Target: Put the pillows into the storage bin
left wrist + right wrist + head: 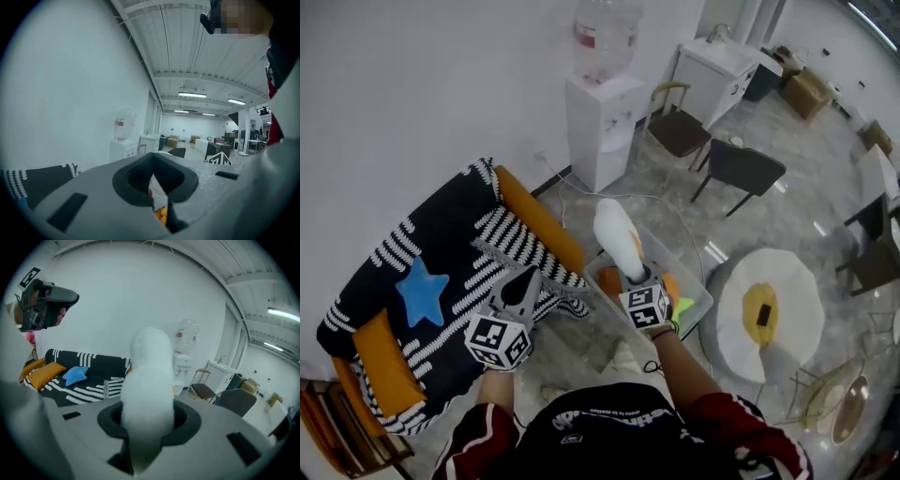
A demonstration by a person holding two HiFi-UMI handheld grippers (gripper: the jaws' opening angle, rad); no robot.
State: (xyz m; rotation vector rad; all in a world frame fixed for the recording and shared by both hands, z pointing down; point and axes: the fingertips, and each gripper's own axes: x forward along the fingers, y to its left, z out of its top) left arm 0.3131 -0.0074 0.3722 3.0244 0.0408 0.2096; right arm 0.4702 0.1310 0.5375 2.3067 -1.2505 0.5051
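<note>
Evidently soft and light, the white pillow (616, 234) squashes where the right gripper (640, 276) pinches its end; the left gripper (525, 280) is closed, empty.

An open office hall with a lounge corner is shown. A water dispenser (605, 112) is set against the white wall (412, 84). A sofa (532, 214) and chairs (742, 169) are placed on polished floor (787, 220). Strip lights (192, 94) are mounted under a ribbed ceiling (187, 47).

The right gripper (146, 427) clamps a fluffy white pillow (149, 376) that stands up toward twelve o'clock. At nine o'clock, a blue star pillow (76, 374) lies on the striped sofa (96, 386).
</note>
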